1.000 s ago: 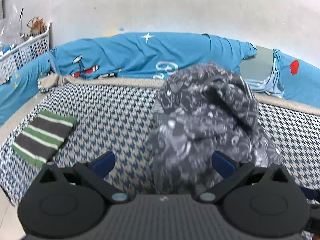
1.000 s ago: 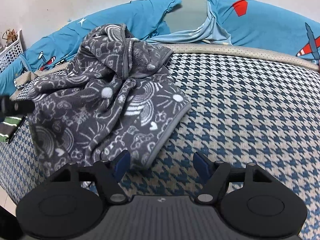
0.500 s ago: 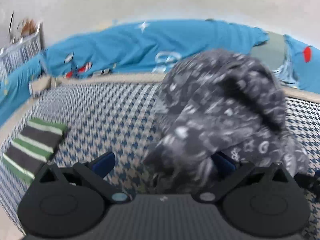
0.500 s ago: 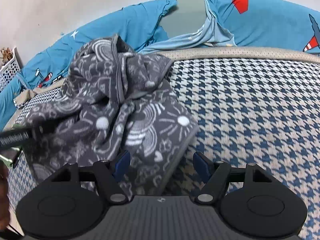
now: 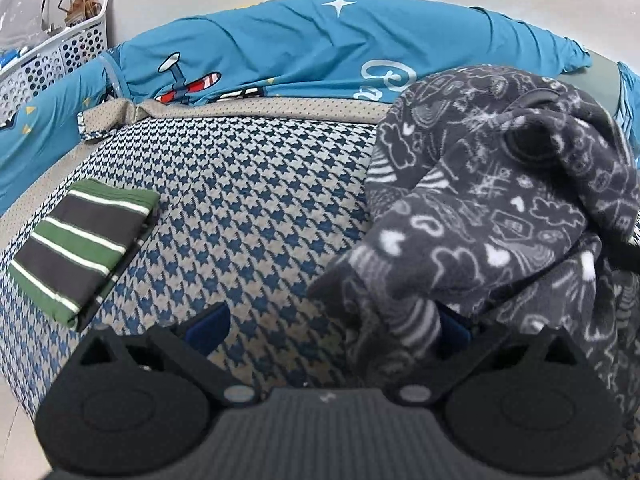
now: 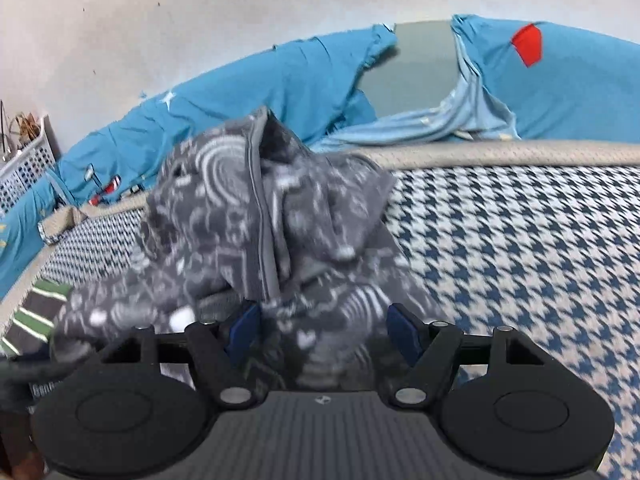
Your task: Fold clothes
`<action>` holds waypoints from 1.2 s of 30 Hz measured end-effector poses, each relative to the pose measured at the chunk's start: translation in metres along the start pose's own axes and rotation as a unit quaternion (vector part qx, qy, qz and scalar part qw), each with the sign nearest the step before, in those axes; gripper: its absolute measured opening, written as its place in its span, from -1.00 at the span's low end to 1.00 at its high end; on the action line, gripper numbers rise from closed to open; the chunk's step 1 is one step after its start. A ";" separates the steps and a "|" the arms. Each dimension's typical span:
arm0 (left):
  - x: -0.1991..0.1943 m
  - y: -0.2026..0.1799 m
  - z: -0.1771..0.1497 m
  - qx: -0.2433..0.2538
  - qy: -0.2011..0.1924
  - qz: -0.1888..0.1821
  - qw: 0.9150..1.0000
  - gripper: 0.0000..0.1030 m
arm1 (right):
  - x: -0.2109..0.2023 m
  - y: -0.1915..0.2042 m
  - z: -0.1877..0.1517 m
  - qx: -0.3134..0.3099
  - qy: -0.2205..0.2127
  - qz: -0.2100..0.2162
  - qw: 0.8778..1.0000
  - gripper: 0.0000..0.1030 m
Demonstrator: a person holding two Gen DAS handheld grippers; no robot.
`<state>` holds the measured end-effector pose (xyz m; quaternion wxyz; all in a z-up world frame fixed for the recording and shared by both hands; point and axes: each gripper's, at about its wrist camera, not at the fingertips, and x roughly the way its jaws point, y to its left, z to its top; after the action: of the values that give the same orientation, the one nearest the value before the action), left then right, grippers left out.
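Observation:
A dark grey fleece garment (image 5: 492, 216) with white doodle print lies in a crumpled heap on the houndstooth bed cover (image 5: 240, 200). My left gripper (image 5: 330, 331) is open wide at the heap's left edge. A fold of fleece drapes over its right finger, and its left pad (image 5: 208, 330) hangs over bare cover. My right gripper (image 6: 324, 332) is open too, with the garment (image 6: 272, 216) bunched between its jaws. Its blue pads (image 6: 404, 334) stand beside the cloth and do not pinch it. A folded green and grey striped garment (image 5: 80, 248) lies to the left.
Blue printed bedding (image 5: 300, 48) runs along the back against the wall, with a grey cushion (image 6: 416, 76) in a gap. A white perforated basket (image 5: 52, 56) stands at the far left. The striped fold (image 6: 32, 312) lies near the bed's left edge.
Both grippers have moved in on the fleece heap. The right one, which was over bare cover beside the hem, now straddles the cloth. The left has sunk, and cloth now covers its right finger.

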<state>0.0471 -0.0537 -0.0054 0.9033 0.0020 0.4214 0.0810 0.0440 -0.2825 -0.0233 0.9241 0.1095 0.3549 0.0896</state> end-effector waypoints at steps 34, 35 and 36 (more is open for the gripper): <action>0.000 -0.007 -0.011 0.022 0.021 -0.029 0.999 1.00 | 0.015 0.025 0.015 -0.001 -0.085 0.061 0.994 -0.75; -0.001 -0.008 -0.011 0.023 0.021 -0.032 0.999 1.00 | 0.010 0.025 0.016 -0.005 -0.092 0.057 0.994 -0.77; -0.002 -0.009 -0.011 0.025 0.021 -0.035 0.999 1.00 | 0.004 0.025 0.016 -0.009 -0.100 0.052 0.994 -0.77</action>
<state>0.0386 -0.0637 -0.0116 0.8964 0.0077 0.4415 0.0386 0.0560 -0.2594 -0.0076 0.9502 0.1277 0.2533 0.1293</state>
